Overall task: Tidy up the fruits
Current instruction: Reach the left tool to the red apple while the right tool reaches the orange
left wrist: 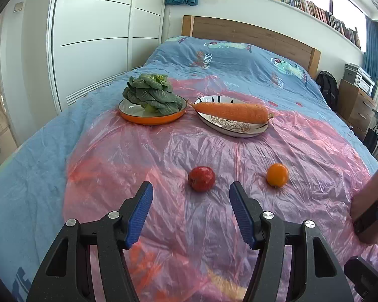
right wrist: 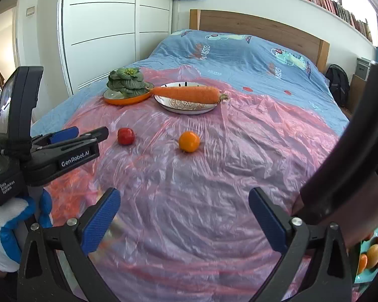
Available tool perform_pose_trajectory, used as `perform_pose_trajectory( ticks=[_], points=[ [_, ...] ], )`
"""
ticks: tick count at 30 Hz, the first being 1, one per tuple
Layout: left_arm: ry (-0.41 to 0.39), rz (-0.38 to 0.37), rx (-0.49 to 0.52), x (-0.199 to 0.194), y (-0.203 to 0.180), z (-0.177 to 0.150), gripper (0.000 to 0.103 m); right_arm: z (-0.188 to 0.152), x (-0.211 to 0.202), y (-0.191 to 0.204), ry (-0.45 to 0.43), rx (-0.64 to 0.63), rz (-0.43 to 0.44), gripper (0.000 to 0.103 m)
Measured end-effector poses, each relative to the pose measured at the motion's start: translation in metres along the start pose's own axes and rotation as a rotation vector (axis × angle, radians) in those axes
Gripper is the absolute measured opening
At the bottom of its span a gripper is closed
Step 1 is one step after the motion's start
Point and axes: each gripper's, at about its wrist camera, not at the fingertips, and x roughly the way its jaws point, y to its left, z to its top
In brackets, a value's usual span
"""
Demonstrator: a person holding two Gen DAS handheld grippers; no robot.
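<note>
While I hold both spread empty, left gripper (left wrist: 191, 196) frames round red apple (left wrist: 201, 178) at lower centre; right gripper (right wrist: 184, 202) sits below round orange fruit (right wrist: 189, 141), touching nothing.

Both wrist views look down the bed (left wrist: 25, 176), sharing the plates (right wrist: 189, 109)

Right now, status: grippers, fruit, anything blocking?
Left gripper open, empty; right gripper open, empty. Red apple and orange loose on pink plastic sheet, untouched. Path clear.
</note>
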Motion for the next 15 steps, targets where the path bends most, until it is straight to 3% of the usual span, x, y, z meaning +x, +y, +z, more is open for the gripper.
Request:
perform_pose_trajectory(
  ticks=[7,15],
  points=[
    [0.038,-0.027,-0.022,0.047,-0.001,0.004,0.057,0.034,0.055,-0.016,-0.016,0.062,-0.005,0.103],
    [0.086,-0.034,0.003,0.072,-0.005,0.002,0.057,0.046,0.124,-0.035,0.024,0.146,0.03,0.103]
  ],
)
